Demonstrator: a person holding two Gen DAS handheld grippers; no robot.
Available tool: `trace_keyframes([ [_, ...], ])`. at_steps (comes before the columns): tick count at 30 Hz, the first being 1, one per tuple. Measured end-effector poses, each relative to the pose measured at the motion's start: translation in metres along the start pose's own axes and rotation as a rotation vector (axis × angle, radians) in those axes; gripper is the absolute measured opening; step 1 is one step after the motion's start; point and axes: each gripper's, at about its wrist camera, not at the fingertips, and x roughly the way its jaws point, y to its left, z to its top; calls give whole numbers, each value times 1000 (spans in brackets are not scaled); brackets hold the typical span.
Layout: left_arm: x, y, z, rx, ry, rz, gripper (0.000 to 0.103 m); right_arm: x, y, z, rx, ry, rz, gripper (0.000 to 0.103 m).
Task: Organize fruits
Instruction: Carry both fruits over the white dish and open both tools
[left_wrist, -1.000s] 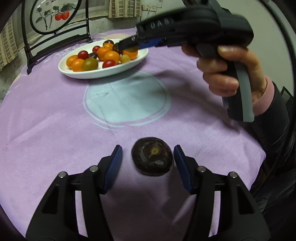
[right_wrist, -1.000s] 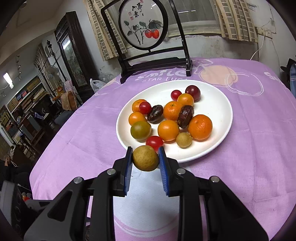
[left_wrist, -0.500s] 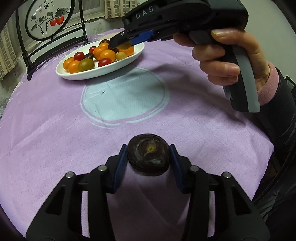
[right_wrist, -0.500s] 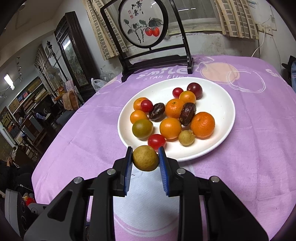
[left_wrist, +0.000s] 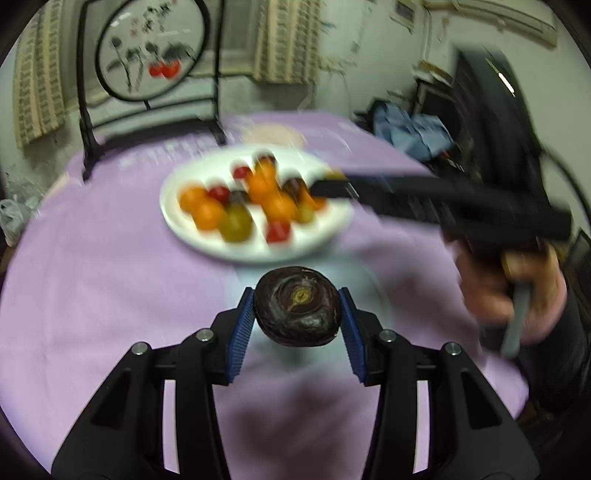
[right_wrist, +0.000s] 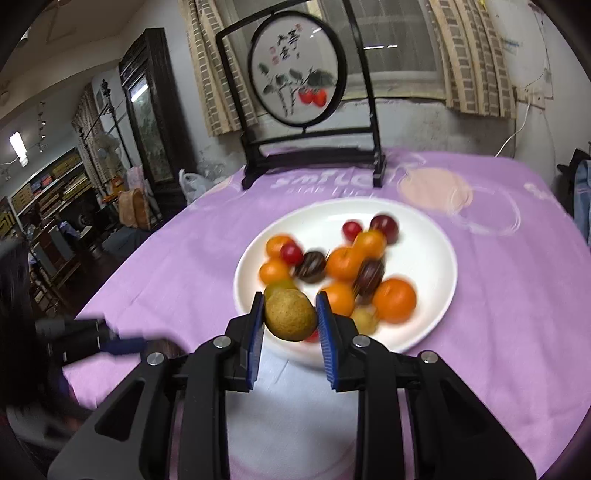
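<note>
Between blue pads of left gripper (left_wrist: 297, 314), dark wrinkled fruit (left_wrist: 297, 305) clamped tight, off purple tablecloth (left_wrist: 92, 277), white plate (left_wrist: 177, 225) of mixed fruits at 12 o'clock. Right gripper (right_wrist: 290, 321) shut on yellow-brown fruit (right_wrist: 290, 314), over plate's 7 o'clock rim.

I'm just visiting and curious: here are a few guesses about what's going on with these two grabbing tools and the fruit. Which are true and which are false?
1. The left gripper has a dark, wrinkled fruit between its jaws. True.
2. The right gripper is empty. False: its jaws are clamped on a yellowish-brown fruit.
3. The white plate holds orange, red and dark fruits. True.
4. The plate sits on a green cloth. False: the tablecloth is purple.
5. A round framed picture stands behind the plate. True.
</note>
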Motion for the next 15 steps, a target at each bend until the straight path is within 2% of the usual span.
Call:
trace_keyframes([
  [3, 13, 17, 47, -34, -69, 87, 46, 10, -12, 20, 3, -17, -41, 28],
  [6, 38, 35, 89, -85, -95, 120, 46, 29, -27, 38, 2, -15, -90, 28],
  [9, 74, 47, 117, -115, -66, 155, 46, 49, -48, 47, 25, 6, -115, 28],
  [15, 122, 63, 128, -126, 8, 221, 46, 81, -72, 52, 26, 54, -136, 28],
])
